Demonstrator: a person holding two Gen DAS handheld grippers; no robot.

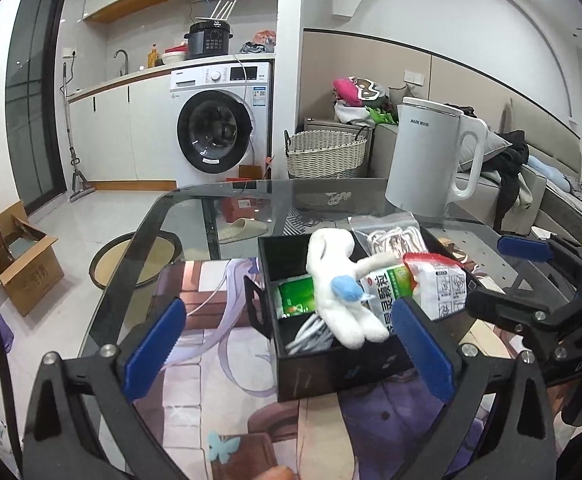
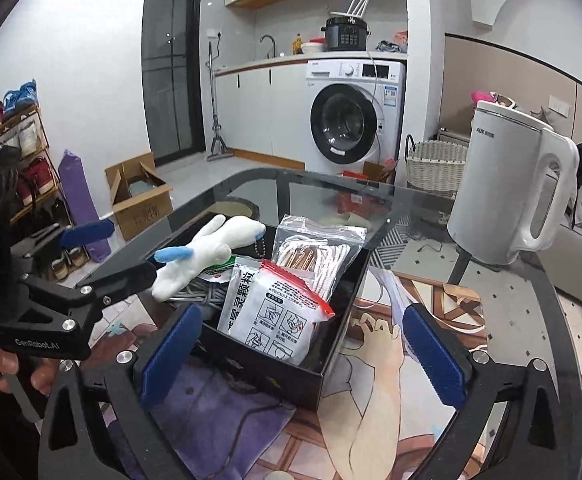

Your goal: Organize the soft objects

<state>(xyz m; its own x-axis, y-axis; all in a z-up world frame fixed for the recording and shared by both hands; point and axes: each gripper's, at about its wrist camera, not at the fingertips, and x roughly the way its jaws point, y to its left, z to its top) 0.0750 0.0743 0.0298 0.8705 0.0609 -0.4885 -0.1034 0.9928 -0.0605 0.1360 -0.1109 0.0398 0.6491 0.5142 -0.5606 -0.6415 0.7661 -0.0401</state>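
Your left claw is wide open and holds nothing. Its two blue pads sit low over the picture mat on the glass desk, one on each side of the near left corner of the black box.

Next comes the black box itself. It rests on the desk, partly on the mat, and it is full of soft things. The white plush toy lies on top of the pile. It has a little blue bit on it, and its legs hang over the near edge of the box in the left wrist view. Under the toy you can see a green packet and a bundle of gray cord. Beside them sits a white pouch with a red top, leaning on the box wall. Behind it lies a clear bag of white rope.

Your right claw is wide open too, and it holds nothing. Its pads sit around the near corner of the box in the right wrist view. In the left wrist view this claw is on the far right, near the box but not touching the toy.

Farther right, a white kettle stands upright on the desk, well apart from the box.
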